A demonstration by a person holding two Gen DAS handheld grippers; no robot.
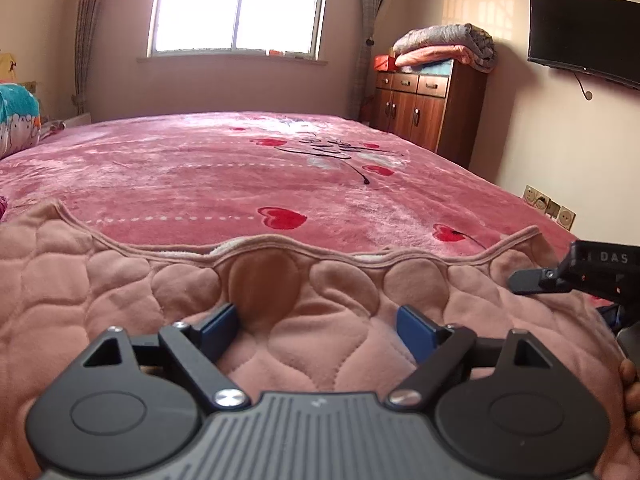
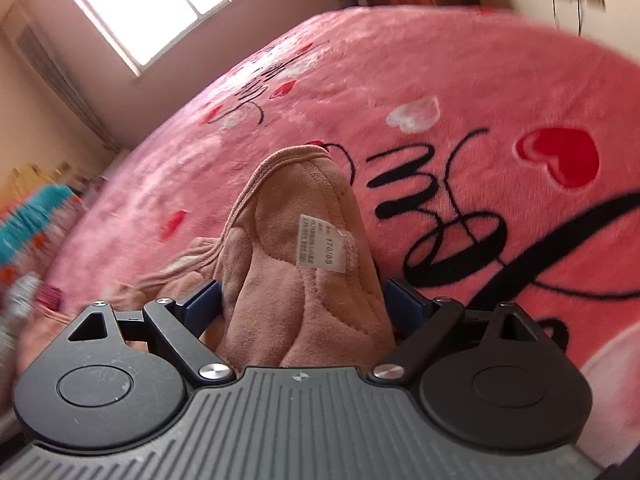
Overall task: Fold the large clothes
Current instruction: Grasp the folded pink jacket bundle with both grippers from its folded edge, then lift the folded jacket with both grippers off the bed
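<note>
Quilted pink garment lay bunched between the wide-spread left claw, ungripped, while the right claw, equally wide, straddled its labelled edge above the bed, seemingly readying a fold.

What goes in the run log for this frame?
left gripper: open over pink quilted garment | right gripper: open around garment fold | bedspread underneath

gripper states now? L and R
Left gripper: open, fingers apart over the pink garment, gripping nothing.
Right gripper: open, garment fold between its fingers, not clamped.

A home bedroom: bed, wooden dresser, curtained window, wall-mounted TV
</note>
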